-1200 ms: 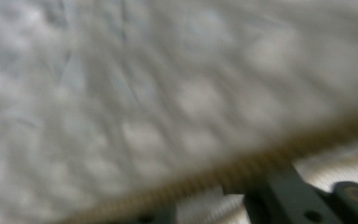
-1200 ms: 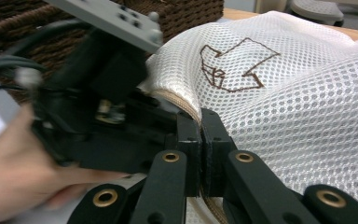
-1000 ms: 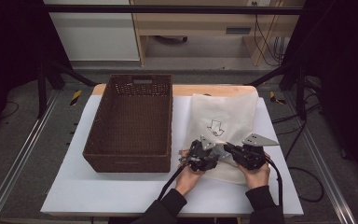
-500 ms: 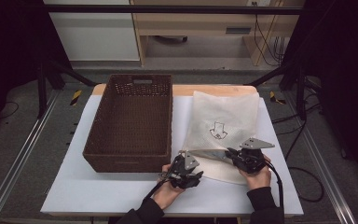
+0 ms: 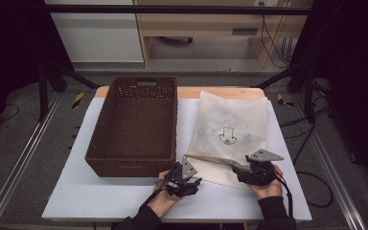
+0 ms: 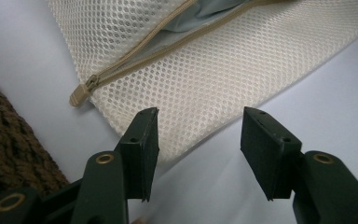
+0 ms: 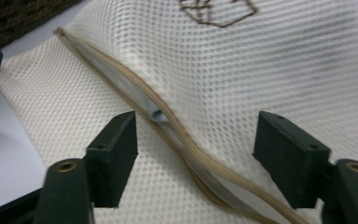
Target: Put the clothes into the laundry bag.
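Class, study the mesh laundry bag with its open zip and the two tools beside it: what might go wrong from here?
1. The right tool stands open over the zip, its jaws having just been opening with nothing gripped; the slack mesh bag may sag and narrow the gap.
2. The left tool is open beside the bag's corner, near the zip pull; closing there may pinch mesh instead.
3. The basket sits close, so a sideways move could bump it.
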Motion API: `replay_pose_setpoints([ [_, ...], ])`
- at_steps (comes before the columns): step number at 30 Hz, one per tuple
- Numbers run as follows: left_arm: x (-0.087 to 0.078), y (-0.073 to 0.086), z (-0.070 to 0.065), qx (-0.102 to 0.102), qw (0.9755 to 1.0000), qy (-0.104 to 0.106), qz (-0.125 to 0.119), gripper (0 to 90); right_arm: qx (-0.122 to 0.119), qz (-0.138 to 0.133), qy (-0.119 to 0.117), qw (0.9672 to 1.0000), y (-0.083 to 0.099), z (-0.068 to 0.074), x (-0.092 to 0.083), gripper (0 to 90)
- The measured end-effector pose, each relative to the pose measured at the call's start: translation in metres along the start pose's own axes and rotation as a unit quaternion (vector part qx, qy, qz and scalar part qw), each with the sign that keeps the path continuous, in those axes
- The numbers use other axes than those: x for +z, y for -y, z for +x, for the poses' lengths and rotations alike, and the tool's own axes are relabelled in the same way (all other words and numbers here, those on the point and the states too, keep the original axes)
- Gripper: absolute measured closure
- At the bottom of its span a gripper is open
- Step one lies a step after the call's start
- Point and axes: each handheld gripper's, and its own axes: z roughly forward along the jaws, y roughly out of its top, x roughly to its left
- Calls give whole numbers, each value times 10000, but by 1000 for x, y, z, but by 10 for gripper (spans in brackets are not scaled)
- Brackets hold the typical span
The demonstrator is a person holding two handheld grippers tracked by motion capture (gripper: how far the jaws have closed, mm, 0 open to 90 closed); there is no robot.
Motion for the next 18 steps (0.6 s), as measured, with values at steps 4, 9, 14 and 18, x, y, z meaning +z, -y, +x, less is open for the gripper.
replay_pose_setpoints([
  [4,6,0,-1,52,10000,-30,41,456,277,-31,484,9984,11,-9,-19,251],
  [9,7,1,0,48,10000,-18,27,457,566,365,931,9934,32,-23,-33,363],
  [14,3,3,-1,15,10000,14,-18,455,612,646,1002,9910,38,-33,-33,591],
  [18,0,6,0,-74,10000,17,-17,452,459,777,1091,9899,37,-38,-29,653],
])
